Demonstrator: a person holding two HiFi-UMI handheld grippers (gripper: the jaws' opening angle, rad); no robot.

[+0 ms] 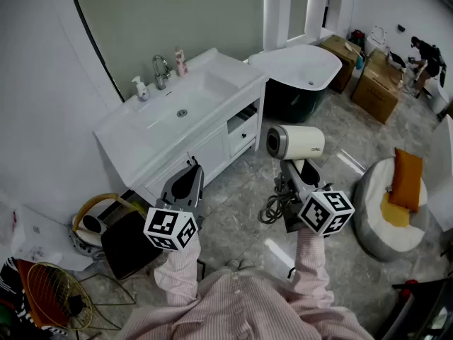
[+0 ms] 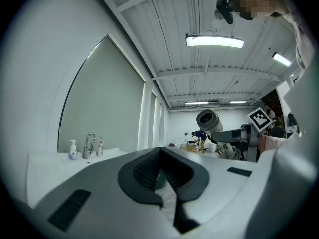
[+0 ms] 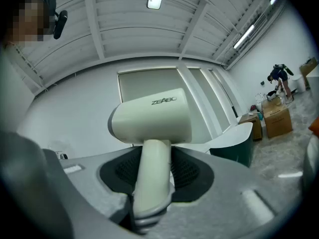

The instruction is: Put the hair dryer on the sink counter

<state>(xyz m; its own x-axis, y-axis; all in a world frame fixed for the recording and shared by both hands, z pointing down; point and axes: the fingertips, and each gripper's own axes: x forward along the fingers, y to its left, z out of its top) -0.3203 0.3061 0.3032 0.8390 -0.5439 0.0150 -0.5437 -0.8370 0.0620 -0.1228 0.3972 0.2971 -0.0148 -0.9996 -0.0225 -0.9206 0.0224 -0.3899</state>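
A cream hair dryer [image 1: 295,142] with a grey rear cap hangs over the floor, right of the white sink counter [image 1: 134,129]. My right gripper [image 1: 301,170] is shut on its handle, the barrel standing above the jaws [image 3: 149,121]. The handle fills the space between the ribbed pads [image 3: 188,173] of the right gripper [image 3: 154,178]. The dryer's cord [image 1: 272,207] hangs coiled below. My left gripper [image 1: 191,167] is level in front of the counter's cabinet, shut and empty [image 2: 164,176]. The left gripper view also catches the dryer [image 2: 209,119] to its right.
On the counter stand a faucet [image 1: 161,69], a soap bottle [image 1: 139,88] and a pink bottle [image 1: 180,61] behind the basin. A bathtub [image 1: 297,73] sits beyond, with cardboard boxes [image 1: 379,83]. A grey pouf [image 1: 371,214] carries an orange cushion. A black bin [image 1: 127,243] stands at left.
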